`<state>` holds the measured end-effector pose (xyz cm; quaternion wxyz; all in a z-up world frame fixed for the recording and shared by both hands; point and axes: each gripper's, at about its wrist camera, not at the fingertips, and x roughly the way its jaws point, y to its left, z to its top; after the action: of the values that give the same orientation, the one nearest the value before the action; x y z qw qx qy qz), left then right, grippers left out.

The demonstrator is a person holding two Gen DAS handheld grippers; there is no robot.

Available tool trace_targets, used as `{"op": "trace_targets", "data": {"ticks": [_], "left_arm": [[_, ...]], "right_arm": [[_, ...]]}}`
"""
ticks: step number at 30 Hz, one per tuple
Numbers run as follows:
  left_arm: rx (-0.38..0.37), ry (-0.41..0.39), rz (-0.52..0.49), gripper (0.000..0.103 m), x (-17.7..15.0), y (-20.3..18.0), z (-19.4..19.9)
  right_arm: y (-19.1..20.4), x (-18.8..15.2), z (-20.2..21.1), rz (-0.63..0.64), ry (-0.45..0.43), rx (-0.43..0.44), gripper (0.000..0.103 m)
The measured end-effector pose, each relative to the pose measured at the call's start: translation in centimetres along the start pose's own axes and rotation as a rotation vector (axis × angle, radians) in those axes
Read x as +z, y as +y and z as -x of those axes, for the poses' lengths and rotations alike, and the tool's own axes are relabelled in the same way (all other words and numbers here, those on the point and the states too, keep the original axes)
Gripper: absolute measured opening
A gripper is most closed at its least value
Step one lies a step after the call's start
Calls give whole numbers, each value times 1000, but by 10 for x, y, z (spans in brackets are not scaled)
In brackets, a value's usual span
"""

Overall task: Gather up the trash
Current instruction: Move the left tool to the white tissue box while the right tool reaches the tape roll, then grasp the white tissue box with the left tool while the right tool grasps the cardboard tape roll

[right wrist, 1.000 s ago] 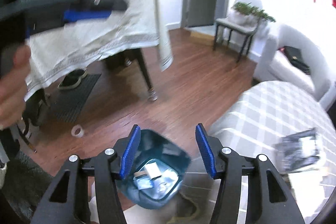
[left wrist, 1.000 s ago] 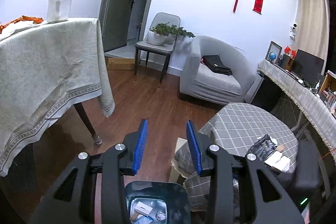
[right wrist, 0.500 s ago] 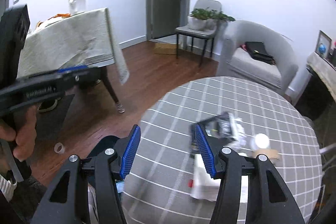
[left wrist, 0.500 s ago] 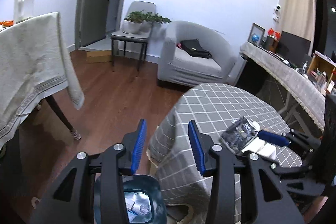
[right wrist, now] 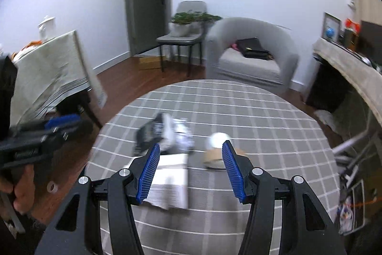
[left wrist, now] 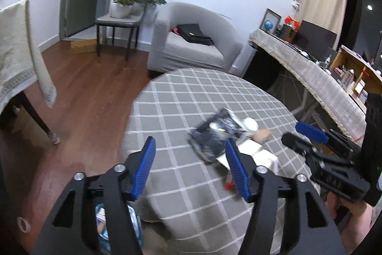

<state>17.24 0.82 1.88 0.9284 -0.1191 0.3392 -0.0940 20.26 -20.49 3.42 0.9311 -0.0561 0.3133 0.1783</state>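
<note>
- Left gripper [left wrist: 189, 165]: jaws just opened wider, nothing between them, above round checked counter [left wrist: 191, 92].
- Right gripper [right wrist: 189, 170]: jaws partly open, empty.
- Trash on counter: dark wrapper [right wrist: 152, 133], white paper [right wrist: 169, 181], white ball [right wrist: 218, 139], tape roll [right wrist: 213, 158].
- Bin [left wrist: 133, 224] on floor beside counter.

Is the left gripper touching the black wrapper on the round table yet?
Apart. The left wrist view shows the left gripper open and empty, short of the black wrapper.

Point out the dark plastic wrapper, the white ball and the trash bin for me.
dark plastic wrapper [left wrist: 214, 135], left wrist view, middle of its crinkled face.
white ball [right wrist: 217, 139], right wrist view, its centre.
trash bin [left wrist: 137, 226], left wrist view, its right rim, behind the finger.
</note>
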Motion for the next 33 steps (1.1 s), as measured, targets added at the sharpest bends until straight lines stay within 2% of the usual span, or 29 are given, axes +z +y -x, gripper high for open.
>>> {"op": "trace_targets", "data": {"ticks": [4, 8, 16, 19, 33], "left_arm": [[15, 16, -21, 81, -9, -33, -12], [28, 28, -69, 92, -20, -63, -22], [112, 101, -43, 92, -35, -88, -51], [144, 104, -38, 92, -38, -93, -57], [276, 79, 22, 92, -37, -98, -74]], "right_arm": [[-22, -3, 3, -49, -5, -30, 56], [-40, -7, 11, -86, -23, -59, 71], [-63, -16, 12, -120, -9, -68, 76], [-73, -20, 8, -142, 5, -57, 76], [-101, -30, -19, -205, 82, 88, 80]]}}
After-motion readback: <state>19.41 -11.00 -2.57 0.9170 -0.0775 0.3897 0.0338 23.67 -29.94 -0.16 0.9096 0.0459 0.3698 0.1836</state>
